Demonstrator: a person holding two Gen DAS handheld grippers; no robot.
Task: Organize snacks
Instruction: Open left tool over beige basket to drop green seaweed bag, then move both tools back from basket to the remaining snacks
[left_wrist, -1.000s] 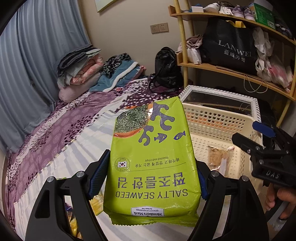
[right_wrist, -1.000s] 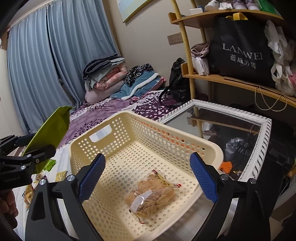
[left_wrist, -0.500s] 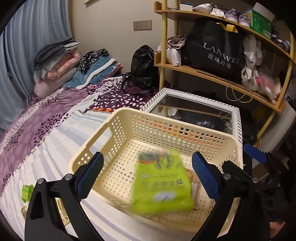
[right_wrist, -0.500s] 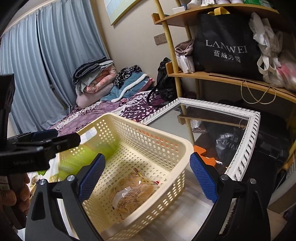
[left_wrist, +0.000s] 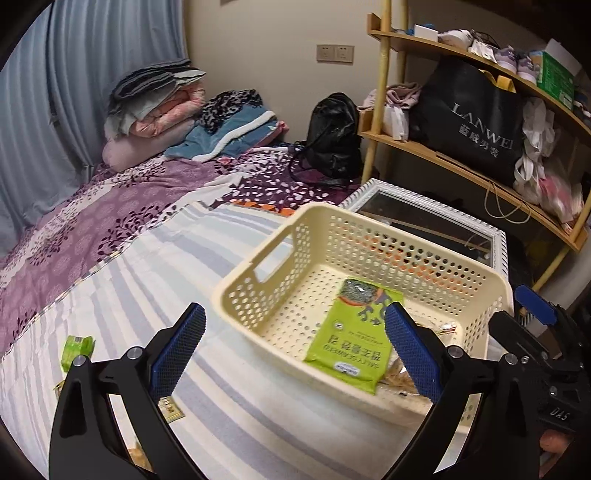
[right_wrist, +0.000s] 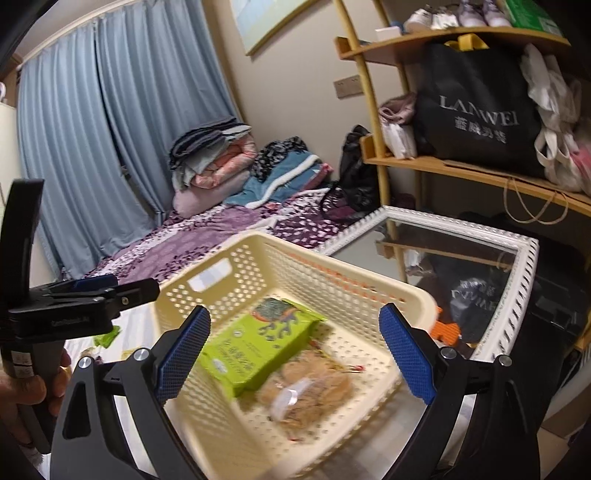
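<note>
Tongs (left_wrist: 293, 349) over striped bedspread (left_wrist: 147, 273)

Both tools share one build. The left gripper (left_wrist: 293, 349) has two matte black angular arms with triangular cut-outs, each tipped with a blue pad (left_wrist: 179, 349) of fine cross-hatched texture. Silver round screws (left_wrist: 132, 352) sit at the joints. The right gripper (right_wrist: 293, 356) looks the same: black arms, blue textured pads (right_wrist: 402, 354), silver screws (right_wrist: 445, 353). At the lower right of the left view its black body bears white "DAS" lettering. At the left edge of the right view, the other's black handle carries small pale print.
</note>
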